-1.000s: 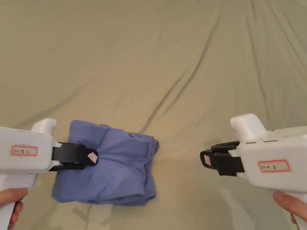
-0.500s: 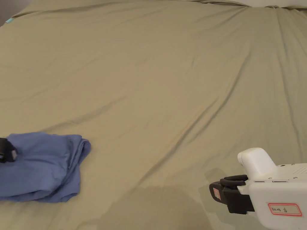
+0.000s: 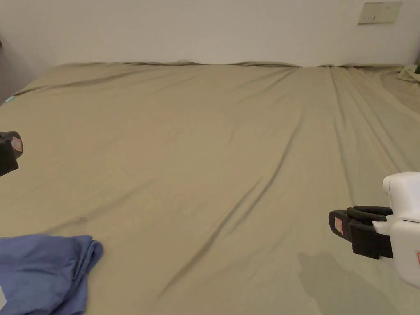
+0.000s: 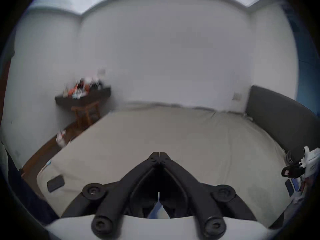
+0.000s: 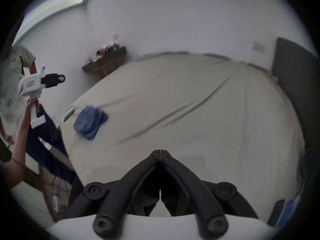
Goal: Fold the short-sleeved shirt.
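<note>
— Writing first: any you can read?

— None. Small red-edged stickers sit on the tips of the left tongs (image 3: 11, 144) and the right tongs (image 3: 337, 224), but whatever is on them is too small to tell. A pale plate (image 3: 379, 13) on the wall (image 3: 205, 28) is just as unreadable.

— Boxes or bins with anything in them?

— No box that I can make out. A dark shelf (image 4: 83, 97) beside the bed (image 3: 213, 156) carries a blurred jumble of small things; what they are I cannot say.

— Where is the shirt?

— The blue shirt (image 3: 41, 272) lies folded on the tan sheet at the near left corner of the bed, flat, with nothing touching it. In the right gripper view it (image 5: 90, 120) rests close to the bed's edge.

— And the tongs?

— Both pairs are closed tip to tip and hold nothing. The left tongs (image 4: 159, 154) hang in the air above the sheet, well apart from the shirt. The right tongs (image 5: 160, 152) hover low over the bare right side of the bed, far from it too. A hand (image 5: 32, 101) grips the left tool's white handle.
</note>
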The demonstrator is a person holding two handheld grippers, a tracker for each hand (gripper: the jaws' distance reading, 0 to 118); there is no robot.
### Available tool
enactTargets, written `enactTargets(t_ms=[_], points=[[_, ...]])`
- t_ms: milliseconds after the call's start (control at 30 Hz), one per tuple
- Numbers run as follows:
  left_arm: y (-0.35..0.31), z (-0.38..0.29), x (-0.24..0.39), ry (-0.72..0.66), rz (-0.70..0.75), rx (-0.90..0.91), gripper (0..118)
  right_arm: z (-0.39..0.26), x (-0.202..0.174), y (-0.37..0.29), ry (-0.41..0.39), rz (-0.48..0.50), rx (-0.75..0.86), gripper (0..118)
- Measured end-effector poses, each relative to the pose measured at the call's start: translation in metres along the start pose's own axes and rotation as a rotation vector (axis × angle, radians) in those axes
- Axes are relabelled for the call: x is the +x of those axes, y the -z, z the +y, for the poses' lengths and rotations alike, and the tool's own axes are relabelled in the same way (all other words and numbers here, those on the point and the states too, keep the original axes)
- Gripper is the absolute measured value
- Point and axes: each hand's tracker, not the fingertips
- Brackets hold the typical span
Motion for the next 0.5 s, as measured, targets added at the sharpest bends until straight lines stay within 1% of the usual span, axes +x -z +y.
enactTargets(t_ms=[67, 100, 167, 233, 267, 367, 500], points=[[-0.003, 0.017, 0.045, 0.069, 0.008, 0.062, 0, 0.017, 0.019, -0.027, 0.019, -0.052, 0.084, 2], [-0.005, 0.027, 0.068, 0.05, -0.011, 0.078, 0, 0.028, 0.027, -0.042, 0.013, -0.092, 0.131, 2], [-0.001, 0.04, 0.092, 0.029, -0.082, 0.12, 0, 0.046, 0.038, -0.065, -0.014, -0.183, 0.205, 2], [-0.006, 0.053, 0.121, 0.053, -0.081, 0.132, 0, 0.064, 0.048, -0.085, -0.046, -0.281, 0.283, 2], [-0.009, 0.057, 0.133, 0.078, -0.068, 0.155, 0, 0.07, 0.053, -0.092, -0.055, -0.314, 0.315, 2], [-0.009, 0.067, 0.149, 0.118, -0.053, 0.149, 0, 0.088, 0.065, -0.113, -0.056, -0.364, 0.405, 2], [-0.014, 0.08, 0.164, 0.113, -0.041, 0.164, 0, 0.105, 0.078, -0.123, -0.049, -0.411, 0.467, 2]])
